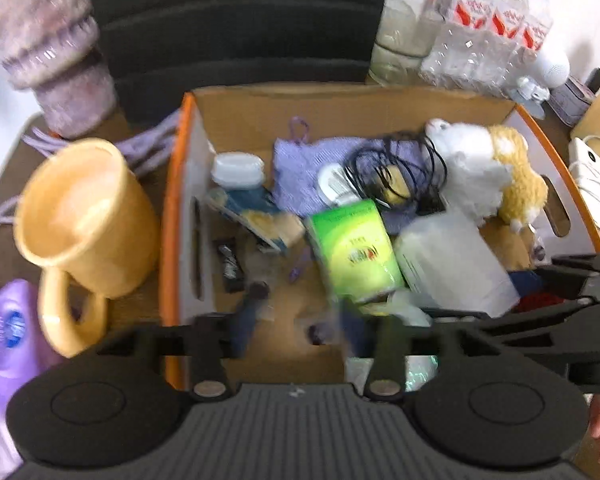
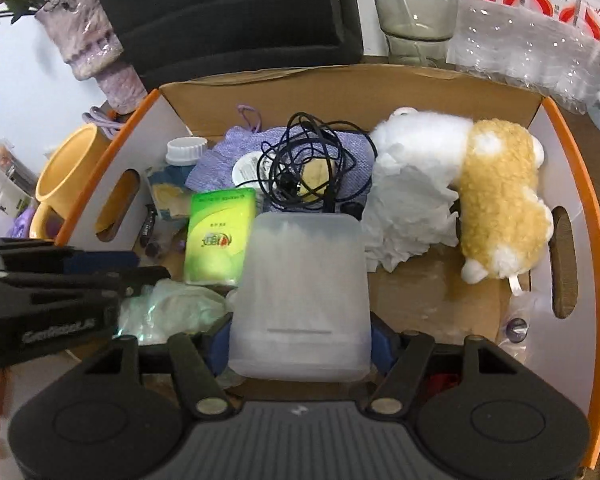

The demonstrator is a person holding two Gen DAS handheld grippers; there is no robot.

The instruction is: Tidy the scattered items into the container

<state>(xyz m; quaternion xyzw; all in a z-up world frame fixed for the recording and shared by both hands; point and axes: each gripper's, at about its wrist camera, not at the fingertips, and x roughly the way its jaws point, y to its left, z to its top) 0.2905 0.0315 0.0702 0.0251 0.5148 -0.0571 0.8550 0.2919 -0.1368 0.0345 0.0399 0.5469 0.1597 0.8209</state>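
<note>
Between the two blue-padded fingers of the right gripper (image 2: 300, 344) sits a translucent plastic box (image 2: 300, 300), frosted, squarish with rounded corners; both pads press its sides, so the jaws pinch it over the near part of the cardboard container (image 2: 340, 84). The left gripper (image 1: 300, 320), to its left, has its jaws spread with nothing between them, over the container's near left floor. Just left of the box lies one glossy green tissue pack (image 2: 220, 236), and near that a crumpled pale plastic bag (image 2: 172, 308). Farther in are one tangled black cable (image 2: 308, 160) on a knitted lilac cloth (image 2: 216, 156), one white-capped bottle (image 2: 186, 150), and, at right, one fluffy white-and-tan plush toy (image 2: 496, 200) beside crumpled white tissue (image 2: 408, 216). The container has brown inner walls, orange rims and cut-out handles. Outside to the left stands one smooth yellow mug (image 1: 88, 216); beyond the far wall, a glass jar (image 2: 416, 12) and wrapped water bottles (image 2: 532, 24).
</note>
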